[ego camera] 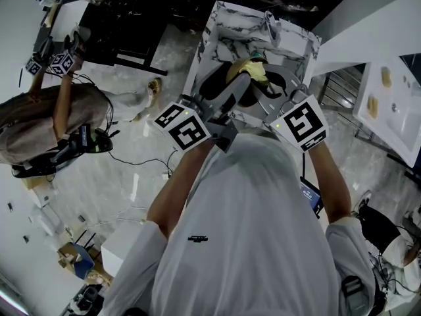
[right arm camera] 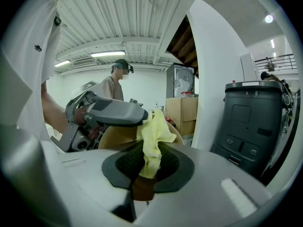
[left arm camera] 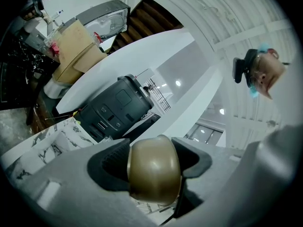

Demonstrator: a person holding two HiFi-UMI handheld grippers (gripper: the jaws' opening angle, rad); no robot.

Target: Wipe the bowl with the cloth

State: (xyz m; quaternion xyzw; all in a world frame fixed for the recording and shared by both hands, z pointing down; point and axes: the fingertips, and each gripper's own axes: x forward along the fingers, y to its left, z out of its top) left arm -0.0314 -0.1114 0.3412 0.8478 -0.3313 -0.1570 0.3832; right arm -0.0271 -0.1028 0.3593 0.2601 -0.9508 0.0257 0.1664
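Observation:
My left gripper (left arm camera: 154,167) is shut on the rim of a brown bowl (left arm camera: 154,171), which fills the gap between its jaws. My right gripper (right arm camera: 149,167) is shut on a pale yellow cloth (right arm camera: 154,138); the cloth drapes over the edge of the bowl (right arm camera: 118,136) beside the left gripper (right arm camera: 104,113). From the head view, both grippers meet above a marble-patterned table (ego camera: 223,18): the left gripper (ego camera: 238,87) holds the dark bowl (ego camera: 245,99), the yellow cloth (ego camera: 250,70) lies bunched on top of it, and the right gripper (ego camera: 268,89) is just to its right.
A dark grey machine (left arm camera: 116,109) (right arm camera: 251,122) stands close by, next to a white wall. Cardboard boxes (left arm camera: 75,46) are stacked behind. Another person (ego camera: 39,130) with grippers stands at the left. A white counter (ego camera: 388,104) is at the right, cables on the floor.

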